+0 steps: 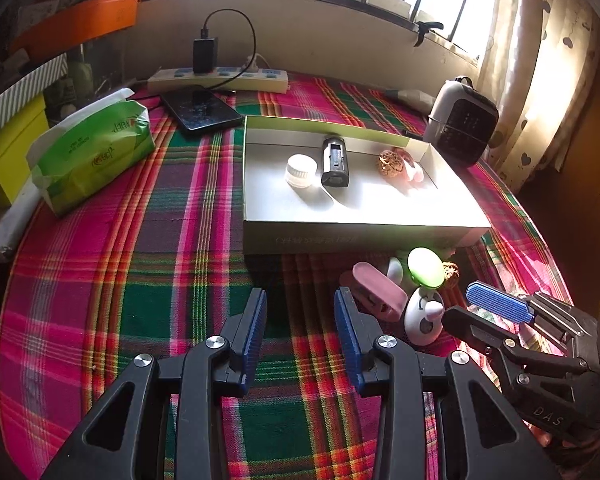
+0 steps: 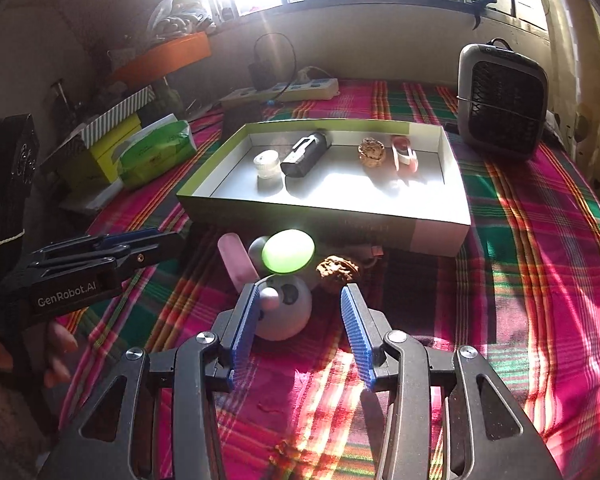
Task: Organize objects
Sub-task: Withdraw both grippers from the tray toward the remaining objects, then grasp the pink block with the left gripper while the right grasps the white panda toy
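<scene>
both pairs of fingers are spread with nothing between them — your left gripper (image 1: 300, 312) hovers over bare cloth, your right gripper (image 2: 300, 312) over the white round toy (image 2: 286, 312) just before the box (image 2: 324, 216). it looks light, hard, likely to roll — grip across its middle. "genrobot.ai" reads on the left gripper's side.

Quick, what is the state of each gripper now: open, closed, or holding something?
Left gripper: open, nothing between its fingers.
Right gripper: open, holding nothing; the white round toy lies just ahead.
</scene>
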The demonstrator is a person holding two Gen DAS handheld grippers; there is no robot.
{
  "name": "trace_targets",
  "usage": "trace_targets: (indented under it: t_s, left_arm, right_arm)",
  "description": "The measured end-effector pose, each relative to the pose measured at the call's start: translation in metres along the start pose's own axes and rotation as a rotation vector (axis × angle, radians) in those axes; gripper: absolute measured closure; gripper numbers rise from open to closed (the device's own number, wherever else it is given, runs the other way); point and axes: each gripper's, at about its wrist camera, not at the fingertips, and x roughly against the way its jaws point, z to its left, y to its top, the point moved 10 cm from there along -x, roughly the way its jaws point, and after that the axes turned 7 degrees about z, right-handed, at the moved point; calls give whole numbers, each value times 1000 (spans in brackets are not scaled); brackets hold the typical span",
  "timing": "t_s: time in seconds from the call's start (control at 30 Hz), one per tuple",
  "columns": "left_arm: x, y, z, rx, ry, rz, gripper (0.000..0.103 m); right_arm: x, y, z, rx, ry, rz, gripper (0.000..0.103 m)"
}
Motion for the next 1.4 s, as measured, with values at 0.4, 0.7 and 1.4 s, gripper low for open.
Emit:
trace_targets:
  t_s: [0.4,0.7,1.4]
  left_arm:
    - [3,-11,4,11,-8,8,70]
    - [-1,-13,5,24,-17,20,70]
    - [-13,-12,-41,-10,-93,61,64]
  right_arm:
    - [-19,-6,12,36,-55,42,51]
    - [-28,-9,11,76,-125,66,51]
    - [-6,-24,-19,8,-146,45,53]
